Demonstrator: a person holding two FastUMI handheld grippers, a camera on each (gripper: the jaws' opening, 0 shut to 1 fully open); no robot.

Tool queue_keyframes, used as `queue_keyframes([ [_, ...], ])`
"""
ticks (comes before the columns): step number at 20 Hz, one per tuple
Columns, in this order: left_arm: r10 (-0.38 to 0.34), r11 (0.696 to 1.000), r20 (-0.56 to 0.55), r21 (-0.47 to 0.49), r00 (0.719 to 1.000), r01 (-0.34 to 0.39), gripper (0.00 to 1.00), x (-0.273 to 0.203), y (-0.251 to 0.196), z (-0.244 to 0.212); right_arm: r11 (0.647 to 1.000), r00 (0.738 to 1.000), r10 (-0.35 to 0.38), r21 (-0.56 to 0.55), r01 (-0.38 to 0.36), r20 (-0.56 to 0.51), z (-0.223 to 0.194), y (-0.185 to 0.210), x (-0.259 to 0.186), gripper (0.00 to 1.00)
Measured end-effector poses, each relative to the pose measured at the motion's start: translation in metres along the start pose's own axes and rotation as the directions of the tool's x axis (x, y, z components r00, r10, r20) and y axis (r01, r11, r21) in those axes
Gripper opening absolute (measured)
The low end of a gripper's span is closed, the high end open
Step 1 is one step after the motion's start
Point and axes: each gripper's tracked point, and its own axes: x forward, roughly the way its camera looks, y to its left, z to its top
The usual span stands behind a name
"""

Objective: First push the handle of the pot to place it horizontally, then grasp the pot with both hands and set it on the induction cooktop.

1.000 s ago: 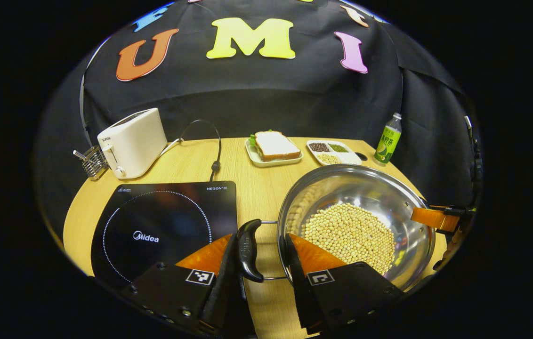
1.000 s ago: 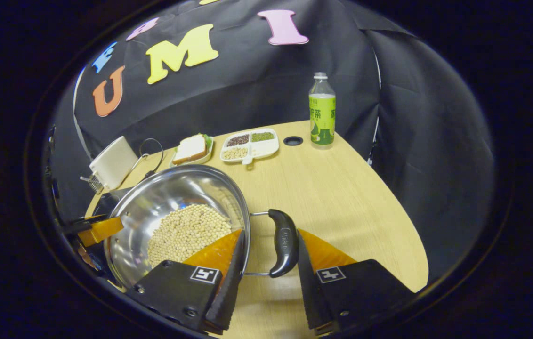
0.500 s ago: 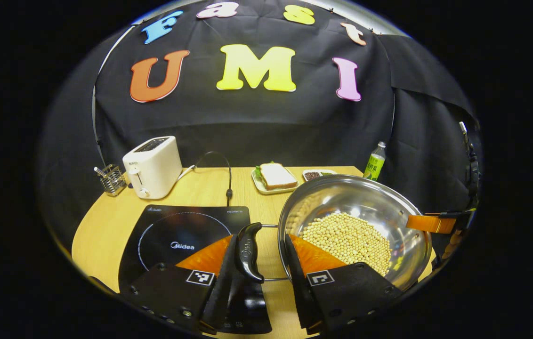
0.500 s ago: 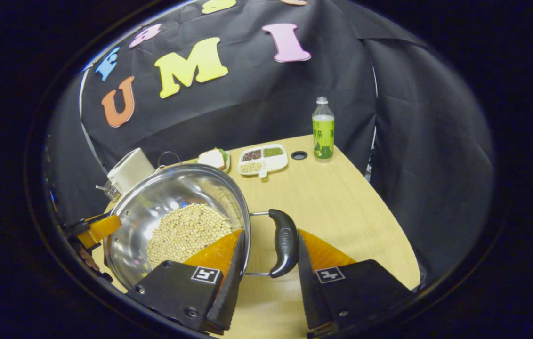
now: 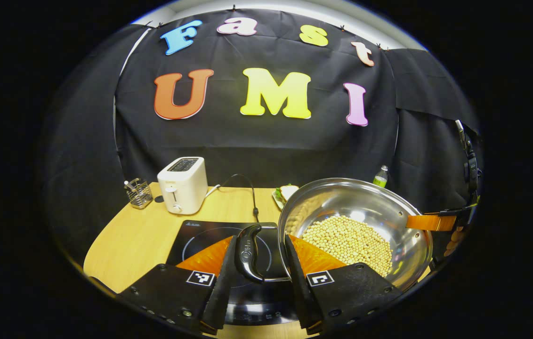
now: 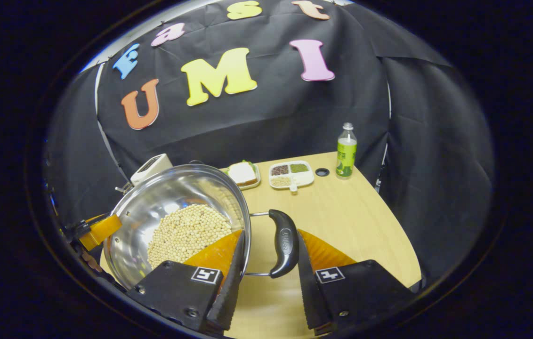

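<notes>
Pot (image 5: pixel 356 226), shiny steel w/ beans, looks heavy & slippery, up over cooktop (image 5: pixel 229 240). Left claw (image 5: pixel 257 270) straddles left handle (image 5: pixel 247 252), right claw (image 6: pixel 266 273) straddles right handle (image 6: pixel 283 242); can't tell if they squeeze.

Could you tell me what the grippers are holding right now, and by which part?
The pot of beans, by its two side handles: the left gripper grips the left handle, the right gripper the right handle.
</notes>
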Motion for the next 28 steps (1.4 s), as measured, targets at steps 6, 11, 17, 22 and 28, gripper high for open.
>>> queue_keyframes([
  [6, 0.073, 0.997, 0.022, -0.005, 0.997, -0.073, 0.56, -0.010, 0.062, 0.016, 0.997, 0.998, 0.060, -0.046, -0.060, 0.005, 0.009, 0.071, 0.015, 0.60],
  [11, 0.125, 0.992, 0.024, -0.023, 0.992, -0.125, 0.56, -0.010, 0.109, 0.022, 0.993, 0.996, 0.093, -0.069, -0.092, 0.009, 0.018, 0.119, 0.035, 0.60],
  [17, 0.177, 0.983, 0.006, -0.039, 0.984, -0.177, 0.56, 0.009, 0.158, 0.018, 0.989, 0.993, 0.117, -0.087, -0.119, -0.021, 0.014, 0.163, 0.074, 0.58],
  [22, 0.206, 0.978, -0.036, -0.039, 0.978, -0.207, 0.56, 0.039, 0.189, -0.009, 0.987, 0.991, 0.114, -0.106, -0.122, -0.075, -0.005, 0.184, 0.117, 0.59],
  [28, 0.204, 0.976, -0.085, -0.057, 0.975, -0.209, 0.56, 0.072, 0.202, -0.037, 0.987, 0.989, 0.083, -0.127, -0.099, -0.119, -0.025, 0.188, 0.155, 0.60],
])
